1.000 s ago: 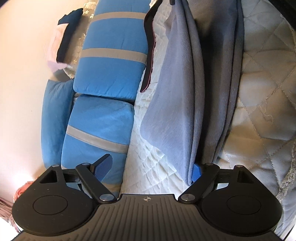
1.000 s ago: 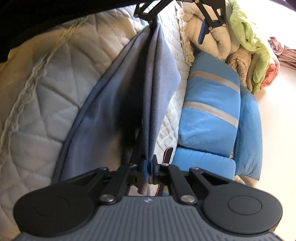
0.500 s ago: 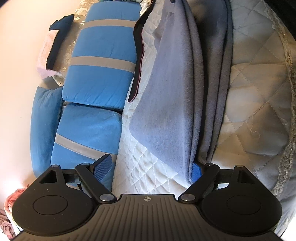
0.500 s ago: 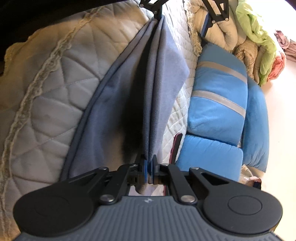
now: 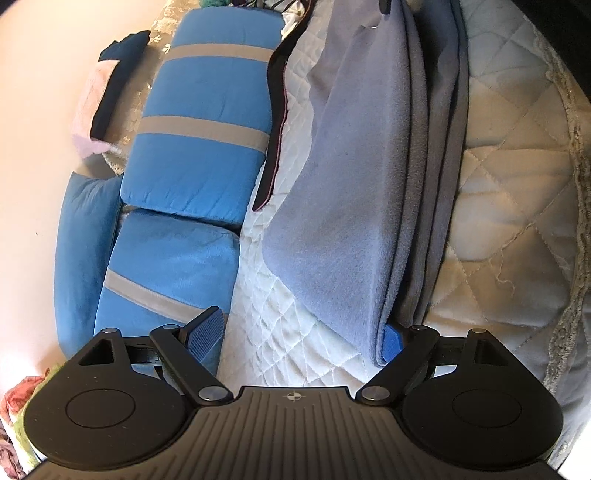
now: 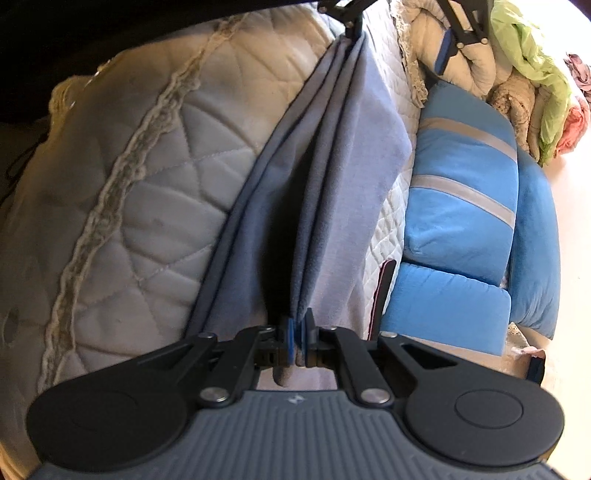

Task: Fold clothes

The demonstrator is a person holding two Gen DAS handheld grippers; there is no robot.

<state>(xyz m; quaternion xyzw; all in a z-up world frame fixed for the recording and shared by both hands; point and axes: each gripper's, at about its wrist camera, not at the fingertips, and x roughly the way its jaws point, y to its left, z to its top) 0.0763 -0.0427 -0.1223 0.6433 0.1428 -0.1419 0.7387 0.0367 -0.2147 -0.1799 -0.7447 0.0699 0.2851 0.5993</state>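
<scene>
A grey-blue fleece cloth (image 5: pixel 354 221) hangs in long folds over a quilted bed, stretched between my two grippers. My right gripper (image 6: pixel 297 332) is shut on the near end of the cloth (image 6: pixel 343 177), with the fabric bunched between its blue pads. My left gripper (image 5: pixel 299 336) stands wide open. The other end of the cloth lies against its right finger (image 5: pixel 391 339), and its left finger (image 5: pixel 207 332) is bare. In the right wrist view the left gripper (image 6: pixel 400 35) appears at the top, with the cloth caught on one finger only.
The cream quilted bed cover (image 5: pixel 509 206) lies beneath the cloth. Blue cushions with grey stripes (image 5: pixel 199 155) line the far side. A dark strip with a maroon edge (image 5: pixel 275 122) lies beside them. Bundled clothes (image 6: pixel 524 74) are piled at one end.
My right gripper has sunk a little toward the bed with the cloth still pinched. The left gripper has tilted slightly and stayed wide.
</scene>
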